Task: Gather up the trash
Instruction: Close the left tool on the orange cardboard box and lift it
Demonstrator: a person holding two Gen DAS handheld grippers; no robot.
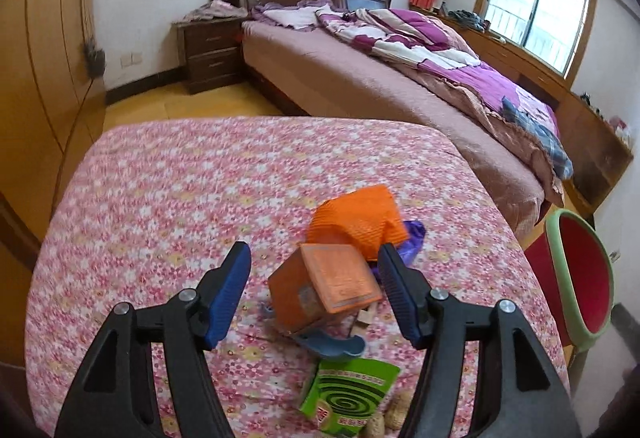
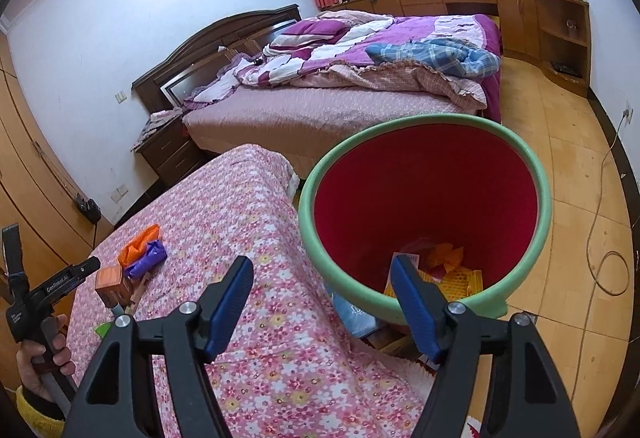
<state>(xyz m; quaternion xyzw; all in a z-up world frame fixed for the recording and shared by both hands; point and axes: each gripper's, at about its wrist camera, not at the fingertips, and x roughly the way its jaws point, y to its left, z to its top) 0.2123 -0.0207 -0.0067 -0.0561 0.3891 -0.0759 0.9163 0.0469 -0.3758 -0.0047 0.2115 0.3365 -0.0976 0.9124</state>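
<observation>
On the floral pink tablecloth (image 1: 160, 198) lies a small pile of trash. It holds an orange carton (image 1: 320, 290), an orange mesh sleeve (image 1: 356, 218), a purple wrapper (image 1: 414, 238), a blue scrap (image 1: 332, 344) and a green mosquito-coil box (image 1: 348, 394). My left gripper (image 1: 314, 252) is open around the carton, and its pads do not press on it. My right gripper (image 2: 322, 261) is open and holds nothing, over the table's edge beside the red bin with a green rim (image 2: 308, 206). Orange and yellow wrappers (image 2: 444, 258) lie inside the bin. The right wrist view also shows the carton (image 2: 114, 278) and the left gripper (image 2: 52, 278) in a hand.
The bin (image 1: 556, 238) stands off the table's right side. A bed with a purple quilt (image 2: 360, 50) lies beyond, with a nightstand (image 1: 208, 54) beside it. A wardrobe (image 1: 44, 58) is on the left, and a cable (image 2: 600, 222) trails over the tiled floor.
</observation>
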